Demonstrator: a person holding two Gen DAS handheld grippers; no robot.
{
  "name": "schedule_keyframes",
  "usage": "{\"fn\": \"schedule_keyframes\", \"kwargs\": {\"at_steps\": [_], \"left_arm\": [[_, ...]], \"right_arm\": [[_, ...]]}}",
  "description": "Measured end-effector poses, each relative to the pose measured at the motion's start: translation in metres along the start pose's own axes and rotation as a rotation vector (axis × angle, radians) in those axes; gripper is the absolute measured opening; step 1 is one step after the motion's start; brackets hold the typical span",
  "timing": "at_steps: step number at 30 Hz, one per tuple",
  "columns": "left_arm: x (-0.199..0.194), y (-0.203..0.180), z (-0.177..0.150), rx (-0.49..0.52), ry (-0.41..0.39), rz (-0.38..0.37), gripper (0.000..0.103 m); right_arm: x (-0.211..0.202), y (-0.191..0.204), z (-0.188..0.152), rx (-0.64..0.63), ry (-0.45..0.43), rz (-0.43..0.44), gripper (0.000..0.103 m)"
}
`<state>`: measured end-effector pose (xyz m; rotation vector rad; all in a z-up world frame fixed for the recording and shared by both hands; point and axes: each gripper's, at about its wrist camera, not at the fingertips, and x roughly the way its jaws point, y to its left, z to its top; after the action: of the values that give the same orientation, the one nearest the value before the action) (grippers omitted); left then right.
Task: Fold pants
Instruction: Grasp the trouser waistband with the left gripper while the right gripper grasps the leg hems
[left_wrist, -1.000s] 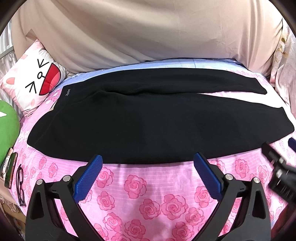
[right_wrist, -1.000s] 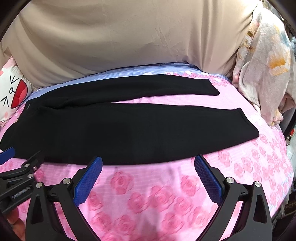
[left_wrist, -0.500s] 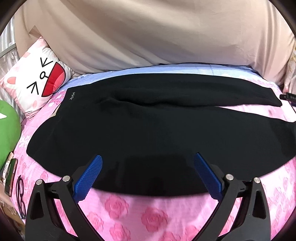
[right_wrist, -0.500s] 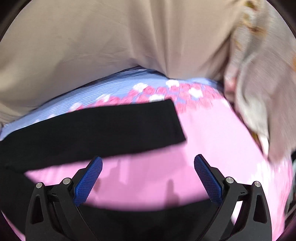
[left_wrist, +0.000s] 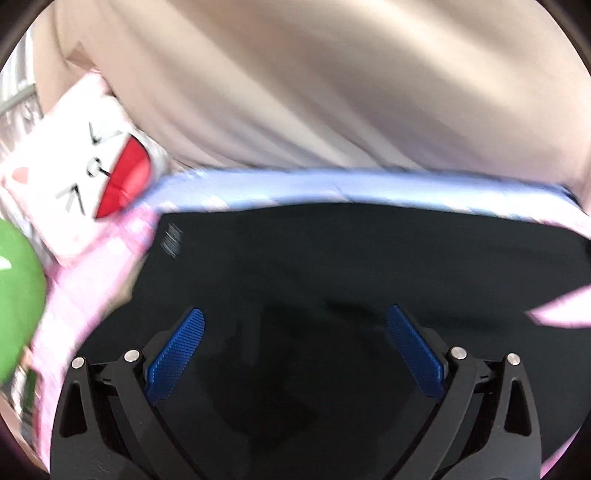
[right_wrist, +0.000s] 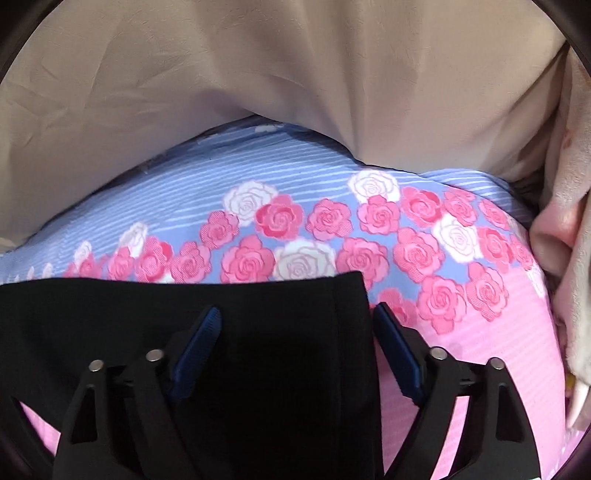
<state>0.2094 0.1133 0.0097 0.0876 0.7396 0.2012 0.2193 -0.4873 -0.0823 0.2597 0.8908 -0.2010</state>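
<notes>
Black pants (left_wrist: 332, 266) lie flat on a pink rose bedsheet (right_wrist: 480, 354). In the left wrist view my left gripper (left_wrist: 295, 347) is open above the waist end, near a small label (left_wrist: 171, 240); the view is blurred. In the right wrist view my right gripper (right_wrist: 297, 350) is open and straddles the hem end of the far pant leg (right_wrist: 295, 314), with the right finger (right_wrist: 397, 347) just past the hem edge. Neither gripper holds cloth.
A beige cover (right_wrist: 258, 74) rises behind the bed. A white cartoon-face pillow (left_wrist: 85, 177) and a green cushion (left_wrist: 14, 295) lie at the left. A pale floral blanket (right_wrist: 569, 258) lies bunched at the right edge.
Both grippers have moved forward over the pants: the left to the waist end, the right to the far leg's hem. The right jaws have narrowed somewhat.
</notes>
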Motion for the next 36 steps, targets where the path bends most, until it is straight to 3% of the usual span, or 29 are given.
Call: {"fn": "schedule_keyframes", "kwargs": {"at_steps": [1, 2, 3, 4, 7, 11, 13, 15, 16, 17, 18, 19, 20, 22, 28, 29, 33, 34, 35, 36], "left_arm": [[0.014, 0.015, 0.015, -0.020, -0.004, 0.032, 0.098], [0.031, 0.033, 0.030, -0.045, 0.001, 0.059, 0.098], [0.045, 0.050, 0.043, -0.066, 0.010, 0.077, 0.098], [0.059, 0.066, 0.054, -0.094, 0.019, 0.107, 0.098], [0.107, 0.116, 0.086, -0.157, 0.060, 0.133, 0.098], [0.180, 0.155, 0.099, -0.222, 0.230, 0.089, 0.097], [0.206, 0.162, 0.096, -0.244, 0.295, 0.022, 0.096], [0.224, 0.161, 0.094, -0.229, 0.337, -0.008, 0.075], [0.224, 0.159, 0.094, -0.212, 0.325, 0.016, 0.068], [0.221, 0.157, 0.096, -0.204, 0.305, 0.007, 0.045], [0.215, 0.157, 0.098, -0.224, 0.299, -0.086, 0.013], [0.209, 0.158, 0.101, -0.253, 0.297, -0.121, 0.012], [0.196, 0.158, 0.104, -0.260, 0.268, -0.105, 0.000], [0.166, 0.157, 0.109, -0.221, 0.189, -0.086, 0.000], [0.058, 0.168, 0.102, -0.159, 0.043, -0.133, 0.000], [0.047, 0.171, 0.098, -0.151, 0.049, -0.122, 0.000], [0.074, 0.187, 0.094, -0.183, 0.147, -0.184, 0.007], [0.082, 0.185, 0.093, -0.182, 0.166, -0.177, 0.011], [0.094, 0.183, 0.093, -0.185, 0.186, -0.162, 0.027], [0.109, 0.183, 0.093, -0.195, 0.211, -0.152, 0.060]], "right_arm": [[-0.001, 0.000, 0.001, 0.000, -0.006, -0.004, 0.051], [-0.003, -0.001, 0.001, 0.001, -0.012, 0.006, 0.023], [-0.006, -0.003, 0.000, 0.002, -0.021, 0.031, 0.013], [-0.010, -0.006, -0.001, 0.022, -0.021, 0.080, 0.013], [-0.020, -0.002, -0.006, 0.010, -0.064, 0.066, 0.012], [-0.039, 0.000, -0.015, 0.027, -0.108, 0.070, 0.012], [-0.045, 0.003, -0.020, 0.030, -0.115, 0.071, 0.012], [-0.048, 0.007, -0.024, 0.026, -0.115, 0.064, 0.012], [-0.051, 0.010, -0.027, 0.025, -0.117, 0.058, 0.012], [-0.053, 0.012, -0.028, 0.026, -0.117, 0.055, 0.012], [-0.055, 0.014, -0.030, 0.029, -0.121, 0.054, 0.012], [-0.060, 0.016, -0.032, 0.031, -0.128, 0.052, 0.012], [-0.059, 0.016, -0.031, 0.030, -0.135, 0.050, 0.012], [-0.080, 0.020, -0.036, 0.027, -0.173, 0.049, 0.011], [-0.141, 0.028, -0.053, -0.026, -0.253, 0.071, 0.011], [-0.148, 0.028, -0.057, -0.039, -0.256, 0.062, 0.011], [-0.153, 0.028, -0.066, -0.043, -0.232, 0.062, 0.011], [-0.151, 0.029, -0.067, -0.042, -0.230, 0.063, 0.011], [-0.150, 0.030, -0.068, -0.042, -0.229, 0.065, 0.011], [-0.148, 0.030, -0.068, -0.042, -0.227, 0.062, 0.011]]}}
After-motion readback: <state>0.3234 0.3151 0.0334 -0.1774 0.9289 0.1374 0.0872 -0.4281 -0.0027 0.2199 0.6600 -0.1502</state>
